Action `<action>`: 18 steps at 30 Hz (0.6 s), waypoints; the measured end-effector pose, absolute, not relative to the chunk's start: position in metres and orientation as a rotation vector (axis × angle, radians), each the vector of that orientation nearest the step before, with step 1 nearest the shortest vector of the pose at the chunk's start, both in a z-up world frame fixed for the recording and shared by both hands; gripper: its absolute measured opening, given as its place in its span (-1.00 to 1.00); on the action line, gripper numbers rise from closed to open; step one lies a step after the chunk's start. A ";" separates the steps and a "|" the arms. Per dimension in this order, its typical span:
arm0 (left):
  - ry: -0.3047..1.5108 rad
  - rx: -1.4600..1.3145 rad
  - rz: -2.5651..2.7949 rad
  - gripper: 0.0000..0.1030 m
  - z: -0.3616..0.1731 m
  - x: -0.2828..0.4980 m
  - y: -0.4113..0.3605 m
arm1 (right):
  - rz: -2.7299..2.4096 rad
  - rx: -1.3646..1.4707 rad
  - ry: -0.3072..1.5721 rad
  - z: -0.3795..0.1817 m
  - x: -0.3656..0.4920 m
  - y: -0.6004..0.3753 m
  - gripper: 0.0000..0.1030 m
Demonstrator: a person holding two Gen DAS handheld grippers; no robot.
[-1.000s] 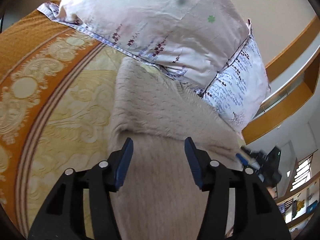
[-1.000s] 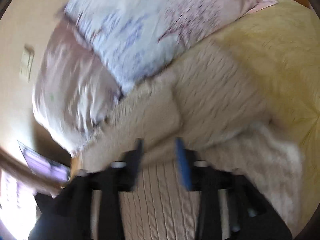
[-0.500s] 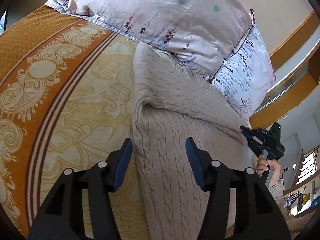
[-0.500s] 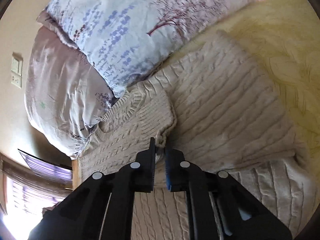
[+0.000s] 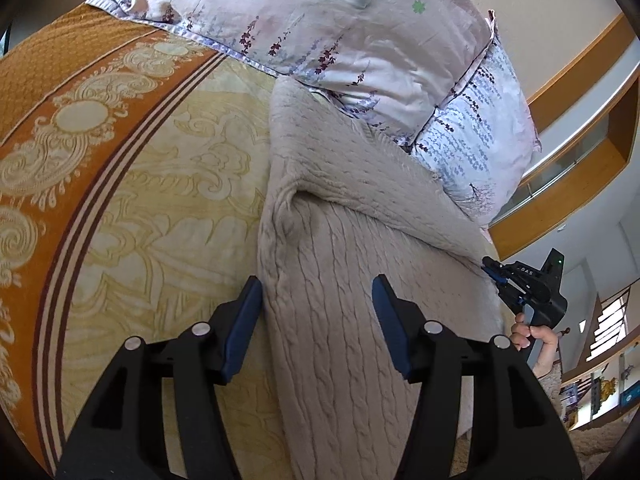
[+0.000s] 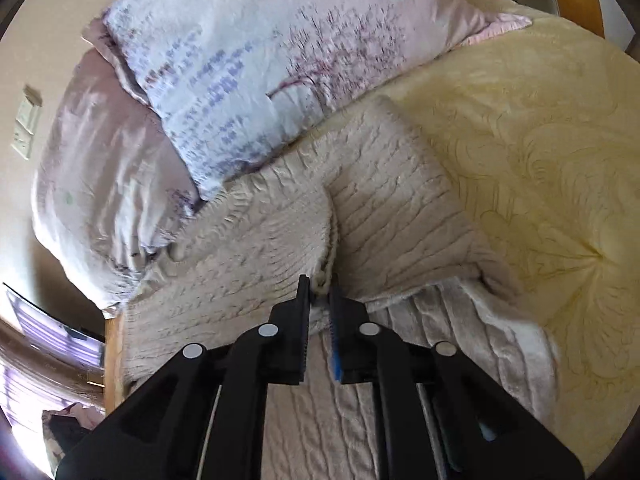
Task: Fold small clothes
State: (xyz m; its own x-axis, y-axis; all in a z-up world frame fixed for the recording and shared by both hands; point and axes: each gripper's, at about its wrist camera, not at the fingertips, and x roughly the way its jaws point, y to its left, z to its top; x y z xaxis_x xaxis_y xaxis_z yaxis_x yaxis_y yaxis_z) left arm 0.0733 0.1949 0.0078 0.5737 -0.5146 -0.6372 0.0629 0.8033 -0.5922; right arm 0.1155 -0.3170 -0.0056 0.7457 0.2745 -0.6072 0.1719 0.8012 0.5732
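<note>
Roughly halfway: sweater [image 5: 352, 320] on bed [image 5: 160, 200], far part folded over at 12 o'clock. Right claw [image 6: 319, 300] clamped on folded edge; left claw [image 5: 318, 320] apart, straddling near side edge. Further folds pending.

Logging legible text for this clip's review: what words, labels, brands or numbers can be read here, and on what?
"DAS": white letters on the black body of the right gripper, seen from the left wrist view; any further letters cannot be made out.
Pictures on the far shelf: too small to read.
Sweater, pillows, bedspread: patterns only, no text.
</note>
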 end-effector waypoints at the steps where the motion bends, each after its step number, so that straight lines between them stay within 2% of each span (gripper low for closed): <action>1: 0.903 -0.564 -0.367 0.09 0.007 0.070 0.195 | 0.062 0.653 0.728 -0.002 0.109 -0.321 -0.31; 2: 0.903 -0.572 -0.376 0.09 0.006 0.067 0.196 | 0.064 0.652 0.717 -0.001 0.101 -0.326 -0.04; 3: 0.902 -0.579 -0.384 0.09 0.006 0.064 0.196 | 0.066 0.645 0.710 0.001 0.088 -0.335 0.02; 8: 0.890 -0.623 -0.432 0.09 0.003 0.047 0.193 | 0.060 0.634 0.735 -0.010 0.045 -0.368 0.02; 13: 0.888 -0.649 -0.476 0.00 0.001 0.030 0.186 | 0.099 0.674 0.781 -0.031 0.010 -0.390 0.00; 18: 0.882 -0.689 -0.538 -0.22 -0.004 0.007 0.179 | 0.267 0.734 0.805 -0.047 -0.013 -0.384 -0.22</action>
